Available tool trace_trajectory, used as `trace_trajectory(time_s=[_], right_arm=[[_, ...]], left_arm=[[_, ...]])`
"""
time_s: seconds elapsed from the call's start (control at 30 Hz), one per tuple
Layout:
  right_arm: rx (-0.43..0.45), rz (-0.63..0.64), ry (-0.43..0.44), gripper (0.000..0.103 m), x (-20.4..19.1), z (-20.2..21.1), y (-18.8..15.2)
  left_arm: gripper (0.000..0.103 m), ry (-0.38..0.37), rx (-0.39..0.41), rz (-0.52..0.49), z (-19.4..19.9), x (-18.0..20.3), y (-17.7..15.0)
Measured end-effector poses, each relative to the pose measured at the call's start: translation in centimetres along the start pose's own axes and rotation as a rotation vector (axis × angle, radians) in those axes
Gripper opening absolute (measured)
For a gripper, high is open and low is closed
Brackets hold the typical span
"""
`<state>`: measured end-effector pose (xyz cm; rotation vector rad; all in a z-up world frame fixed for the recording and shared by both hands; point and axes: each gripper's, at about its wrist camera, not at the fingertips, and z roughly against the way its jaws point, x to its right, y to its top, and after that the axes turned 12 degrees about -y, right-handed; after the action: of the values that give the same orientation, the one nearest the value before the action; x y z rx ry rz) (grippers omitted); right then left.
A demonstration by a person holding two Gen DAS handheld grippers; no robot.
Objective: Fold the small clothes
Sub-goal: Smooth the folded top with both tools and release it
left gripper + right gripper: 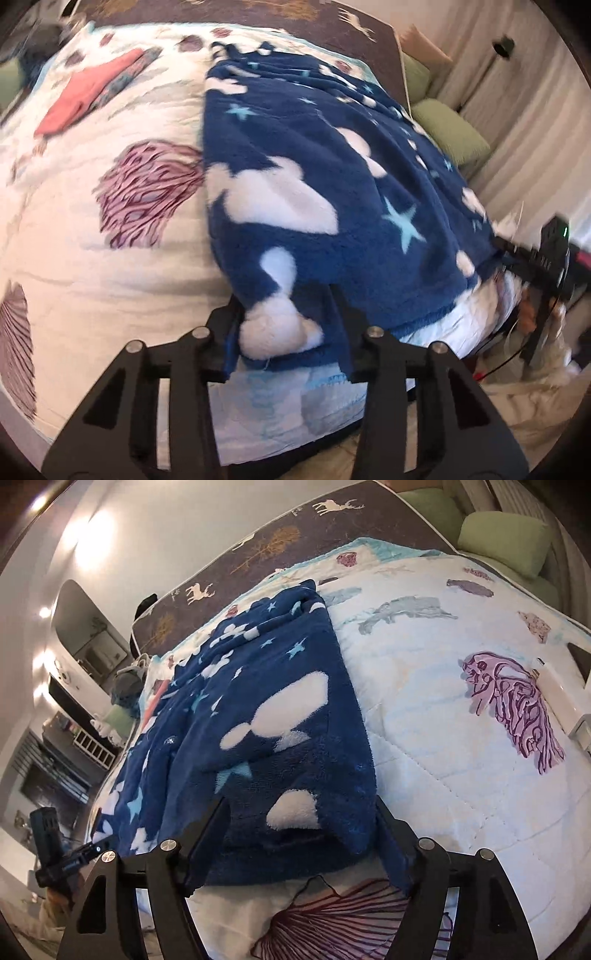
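Note:
A dark blue fleece garment point(314, 155) with white clouds and pale stars lies stretched over a white quilt point(110, 258) on a bed. My left gripper point(284, 332) is shut on its near left corner, which bunches between the fingers. My right gripper point(299, 834) is shut on the near right corner of the same garment point(258, 709), the hem draped over the fingers. The right gripper also shows in the left wrist view point(539, 258) at the garment's right edge. The left gripper shows in the right wrist view point(70, 860) at lower left.
A folded coral-red garment point(88, 92) lies at the far left of the quilt. A brown headboard panel point(280, 542) with deer prints stands behind. Green cushions point(447, 129) sit at the right by pale curtains. Shelving and furniture point(70, 720) stand beyond the bed.

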<state>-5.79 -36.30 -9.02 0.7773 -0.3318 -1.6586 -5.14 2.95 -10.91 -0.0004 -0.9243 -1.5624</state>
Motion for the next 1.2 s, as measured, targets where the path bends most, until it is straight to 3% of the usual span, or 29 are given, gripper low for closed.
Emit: trace_trajectory(time_s=[0.13,0.33,0.47,0.5,0.53,0.57,0.6,0.63,0.67,0.73,0.97,1.2], right_arm=[[0.015,-0.031,0.025,0.077,0.5,-0.3,0.1],[-0.021,-0.025,0.058,0.080,0.9,-0.7,0.5],[-0.053,-0.068,0.089,0.081,1.4,-0.8,0.8],[-0.051,-0.076,0.079,0.081,1.3,-0.7,0.8],[-0.046,-0.072,0.061,0.080,1.0,-0.7,0.8],[-0.038,-0.071,0.029,0.070,0.7,-0.5,0.7],[-0.031,-0.074,-0.037,0.057,0.3,-0.4,0.6],[-0.020,-0.071,-0.120,0.025,-0.2,-0.1,0.5],[-0.028,-0.080,-0.102,0.014,-0.3,0.0,0.5],[-0.031,-0.125,-0.033,0.012,-0.1,0.5,0.6],[0.083,-0.056,0.012,0.012,-1.7,4.2,2.0],[0.100,-0.041,0.043,0.012,-2.4,4.6,2.6]], left_arm=[[0.047,-0.001,0.012,0.018,-0.3,0.0,-0.2],[0.070,-0.019,-0.030,-0.042,-1.2,0.9,-0.1],[0.071,0.016,-0.043,-0.088,-1.7,1.6,-0.2],[0.069,0.022,-0.031,-0.086,-1.6,1.6,-0.2],[0.055,0.035,-0.015,-0.085,-1.4,1.6,-0.1],[0.038,0.062,-0.004,-0.085,-1.3,1.5,0.0],[0.029,0.073,0.003,-0.077,-1.1,1.3,0.1],[0.018,0.055,0.014,-0.053,-0.8,1.0,0.3],[0.017,0.024,0.027,-0.018,-0.3,0.7,0.6],[0.017,0.026,0.047,-0.026,0.3,1.0,0.9],[0.017,0.034,0.110,-0.145,2.4,3.9,2.5],[0.017,0.033,0.141,-0.169,3.4,4.4,3.0]])
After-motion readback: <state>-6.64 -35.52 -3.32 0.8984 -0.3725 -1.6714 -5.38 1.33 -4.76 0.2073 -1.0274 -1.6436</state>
